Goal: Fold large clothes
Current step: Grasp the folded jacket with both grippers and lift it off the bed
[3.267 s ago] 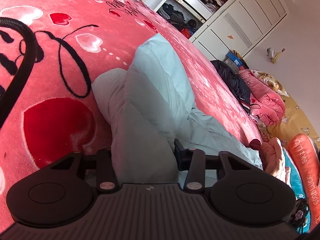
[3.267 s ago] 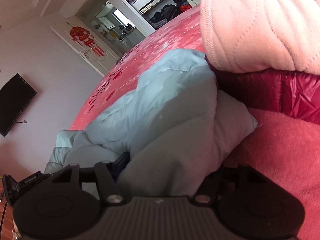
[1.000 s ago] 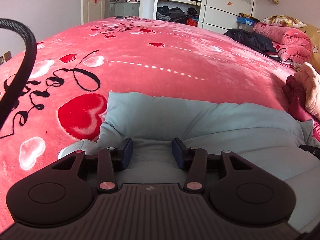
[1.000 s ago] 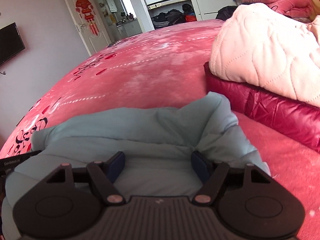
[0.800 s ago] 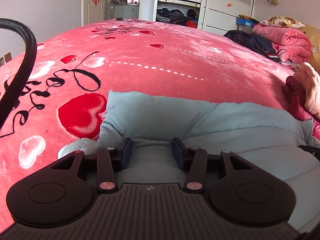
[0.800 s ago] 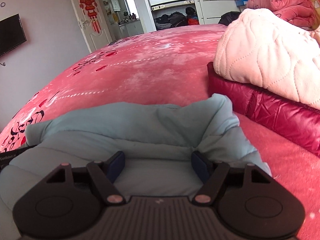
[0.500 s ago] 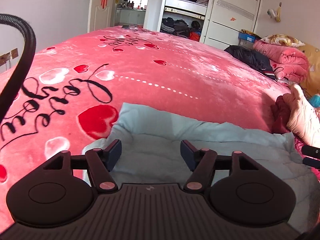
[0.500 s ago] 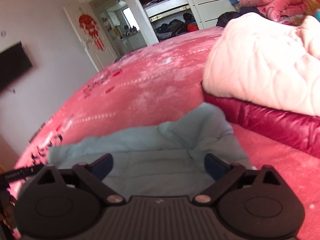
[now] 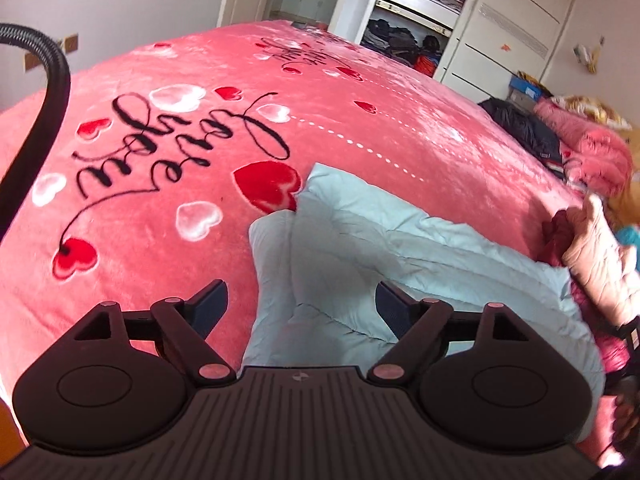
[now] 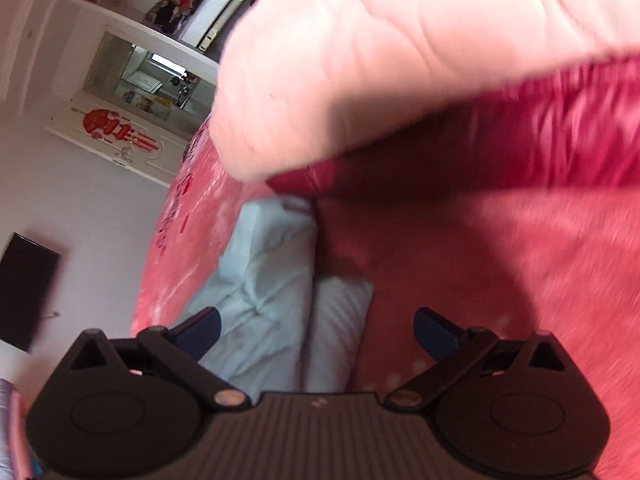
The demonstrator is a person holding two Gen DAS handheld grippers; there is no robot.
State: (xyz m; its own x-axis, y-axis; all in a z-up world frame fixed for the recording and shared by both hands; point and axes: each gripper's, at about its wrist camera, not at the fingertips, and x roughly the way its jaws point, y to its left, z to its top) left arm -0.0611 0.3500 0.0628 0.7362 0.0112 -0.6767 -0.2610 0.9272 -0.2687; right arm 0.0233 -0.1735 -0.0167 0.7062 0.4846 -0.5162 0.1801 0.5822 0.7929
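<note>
Jacket (image 9: 400,248), pale blue and padded, lies folded on the bed (image 9: 180,264), on a pink blanket printed with hearts and black script. Its near left corner sits just beside a big red heart (image 9: 267,186).

Left claw (image 9: 302,304): jaws spread wide, have just been opening. It hangs above the jacket's left edge; the fabric shows in the gap between the fingers, but the pads don't press on it. Left finger (image 9: 210,300) is over bare blanket, right finger (image 9: 394,306) over the jacket. Nothing held. Black hose (image 9: 44,92) curves down the left side of this view.

Right claw (image 10: 316,328): jaws also spread wide, nearly steady at that width after opening. View is rolled sideways and blurred. Jacket's right end (image 10: 276,296) runs between the fingers; the left finger (image 10: 202,328) overlaps it in the picture, the right finger (image 10: 434,330) is over bare blanket. No grip on anything.

Just past the jacket's right end: a stack of a pale pink quilted garment (image 10: 400,56) on top of a shiny dark red one (image 10: 500,140). From the left view the same stack (image 9: 596,256) touches the jacket's far right corner.

Background: open wardrobe (image 9: 416,20) with clothes on its shelves, white door with a red decoration (image 10: 116,130), dark screen on the wall (image 10: 24,288), more bedding piled at the far right (image 9: 588,148).
</note>
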